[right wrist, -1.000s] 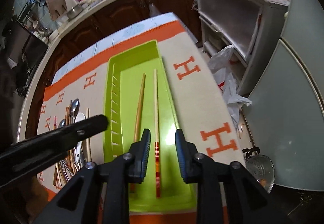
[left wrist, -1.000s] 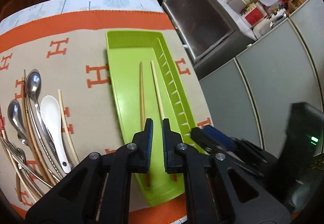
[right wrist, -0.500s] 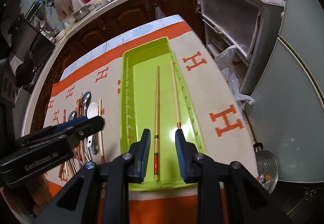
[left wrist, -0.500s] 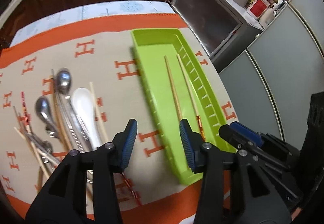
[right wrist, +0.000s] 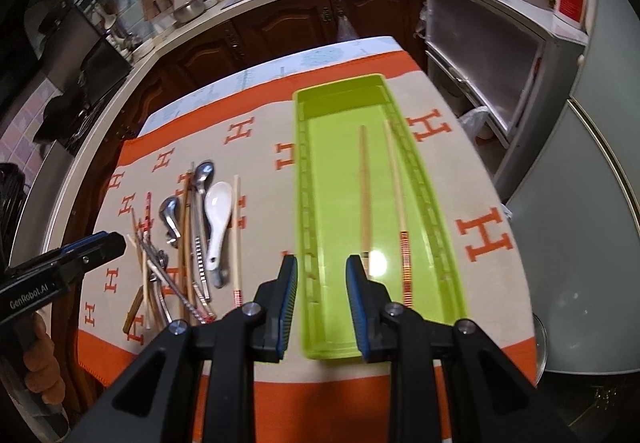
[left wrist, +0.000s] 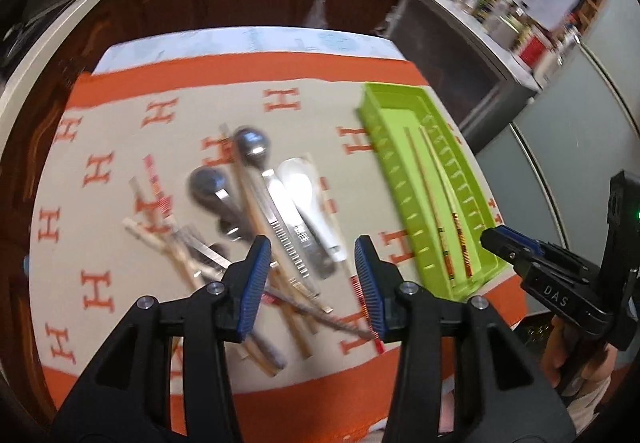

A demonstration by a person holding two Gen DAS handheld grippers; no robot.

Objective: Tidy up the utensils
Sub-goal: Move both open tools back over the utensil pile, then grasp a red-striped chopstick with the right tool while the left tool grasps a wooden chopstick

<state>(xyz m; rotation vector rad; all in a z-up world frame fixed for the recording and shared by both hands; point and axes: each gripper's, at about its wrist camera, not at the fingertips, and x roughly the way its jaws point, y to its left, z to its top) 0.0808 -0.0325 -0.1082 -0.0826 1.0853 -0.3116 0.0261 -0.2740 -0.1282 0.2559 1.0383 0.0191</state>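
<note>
Orange-bordered cloth (right wrist: 486, 179) lies bare around green tray (right wrist: 316, 179); left gripper (left wrist: 312, 283) and right gripper (right wrist: 322, 301) gape empty.

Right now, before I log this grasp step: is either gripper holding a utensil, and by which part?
Nothing is held. The left gripper is open above the loose utensil pile, and the right gripper is open over the green tray.

Both wrist views look down, forward over table; share green tray (left wrist: 430, 179) (right wrist: 336, 179), utensil pile (left wrist: 260, 219) (right wrist: 192, 239)
</note>
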